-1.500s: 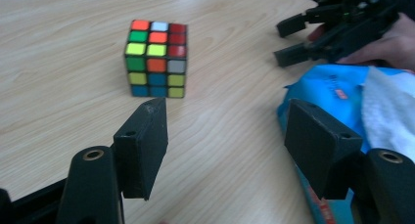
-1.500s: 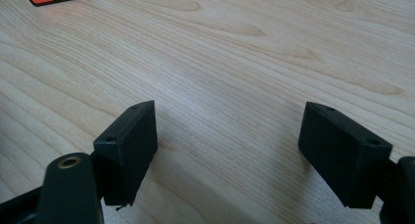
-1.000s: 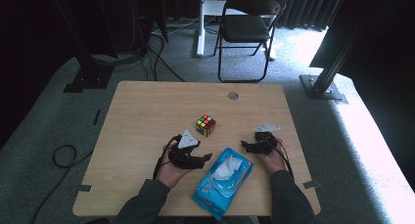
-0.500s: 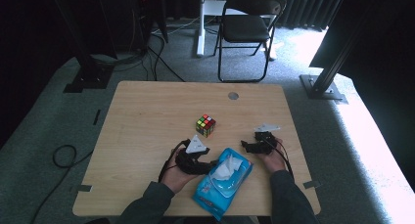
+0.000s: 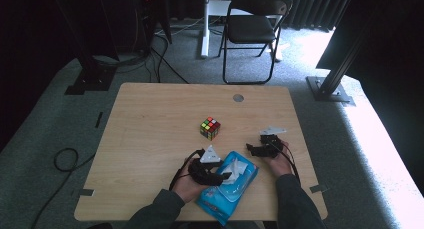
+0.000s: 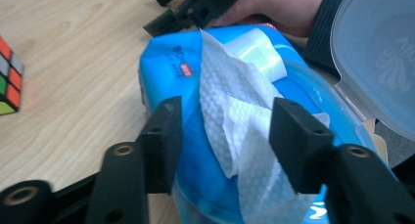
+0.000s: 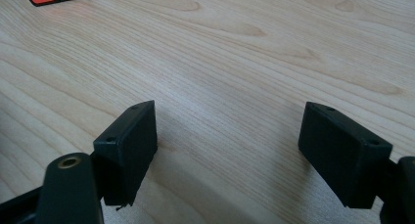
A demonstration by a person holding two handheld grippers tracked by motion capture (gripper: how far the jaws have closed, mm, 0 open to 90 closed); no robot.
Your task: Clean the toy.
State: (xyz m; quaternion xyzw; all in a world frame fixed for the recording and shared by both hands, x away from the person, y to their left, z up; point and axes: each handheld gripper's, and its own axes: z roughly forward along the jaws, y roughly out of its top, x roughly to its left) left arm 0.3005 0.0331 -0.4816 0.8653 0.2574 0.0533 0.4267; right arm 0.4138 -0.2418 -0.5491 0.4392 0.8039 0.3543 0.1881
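A: Checking high view: wipes pack (image 5: 227, 189) at table's (image 5: 150, 124) 6 o'clock edge, left gripper (image 5: 225, 176) over it, right gripper (image 5: 252, 150) at its 2 o'clock, cube (image 5: 210, 128) at 12.

B: Left gripper view: jaws apart, straddling the wipe (image 6: 235, 121), lid (image 6: 379, 53) flipped up. Right gripper view: jaws wide apart over bare wood.

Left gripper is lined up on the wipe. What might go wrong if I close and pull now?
1. The left gripper is open around the wipe, but nothing pins the pack; it may lift with the pull.
2. The right gripper is open over bare table, too far to steady the pack.
3. The loose, folded wipe may tear or drag the next one out.
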